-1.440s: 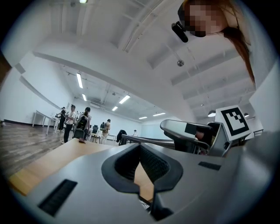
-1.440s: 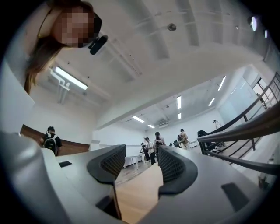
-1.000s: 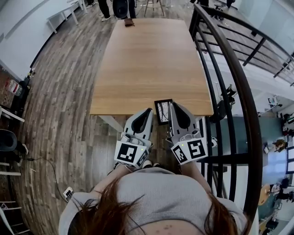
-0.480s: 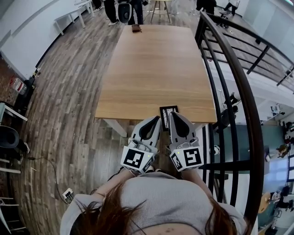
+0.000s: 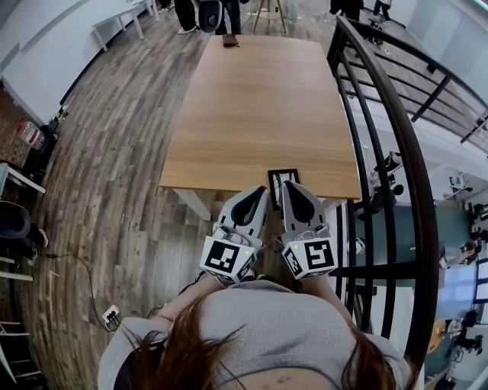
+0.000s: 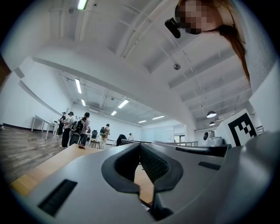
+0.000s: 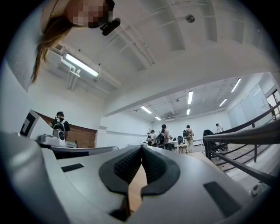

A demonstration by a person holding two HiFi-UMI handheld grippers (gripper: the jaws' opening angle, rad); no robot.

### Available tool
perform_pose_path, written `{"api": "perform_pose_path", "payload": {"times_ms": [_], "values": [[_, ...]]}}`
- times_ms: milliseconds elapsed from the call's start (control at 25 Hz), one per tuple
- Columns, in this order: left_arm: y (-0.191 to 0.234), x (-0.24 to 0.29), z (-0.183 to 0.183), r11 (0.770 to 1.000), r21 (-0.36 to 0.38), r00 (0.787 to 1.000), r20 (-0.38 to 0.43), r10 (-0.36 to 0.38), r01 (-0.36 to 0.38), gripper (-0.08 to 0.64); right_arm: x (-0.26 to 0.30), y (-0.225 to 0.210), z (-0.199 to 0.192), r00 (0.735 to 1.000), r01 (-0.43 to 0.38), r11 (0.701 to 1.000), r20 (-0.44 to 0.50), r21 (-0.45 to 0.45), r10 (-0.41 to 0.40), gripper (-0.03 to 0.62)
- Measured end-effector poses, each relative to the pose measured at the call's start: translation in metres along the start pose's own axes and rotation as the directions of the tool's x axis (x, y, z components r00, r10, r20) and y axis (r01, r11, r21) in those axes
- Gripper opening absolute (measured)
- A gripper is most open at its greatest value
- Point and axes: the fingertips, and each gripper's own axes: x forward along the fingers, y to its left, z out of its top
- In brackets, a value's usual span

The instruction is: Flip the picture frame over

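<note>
A small black picture frame [image 5: 281,177] lies flat at the near edge of the long wooden table [image 5: 259,99]. Both grippers are held side by side just short of that edge, pointing at the table. My left gripper [image 5: 261,192] [image 6: 140,145] is shut and empty, its tip just left of the frame. My right gripper [image 5: 287,185] [image 7: 141,148] is also shut with nothing in it, and its tip overlaps the frame's near end in the head view. Whether it touches the frame I cannot tell. Neither gripper view shows the frame, only tabletop beyond the jaws.
A black metal railing [image 5: 396,152] runs along the table's right side, close to my right arm. A small brown object [image 5: 229,40] sits at the table's far end, where people [image 5: 202,11] stand. Wooden floor [image 5: 107,175] lies to the left.
The right gripper has edged slightly lower and closer to the left one, its tip now over the frame's near end. The left gripper has hardly moved. Both stay shut.
</note>
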Motion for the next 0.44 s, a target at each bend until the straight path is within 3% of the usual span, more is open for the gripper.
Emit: {"api": "perform_pose_path", "payload": {"times_ms": [440], "values": [[0.007,-0.016,-0.001,1.0,-0.008,1.0,0.012,0.02,-0.02,0.006,-0.004,0.021,0.003,1.0,-0.02,1.0,0.011,-0.013,0.021,0.015]]}}
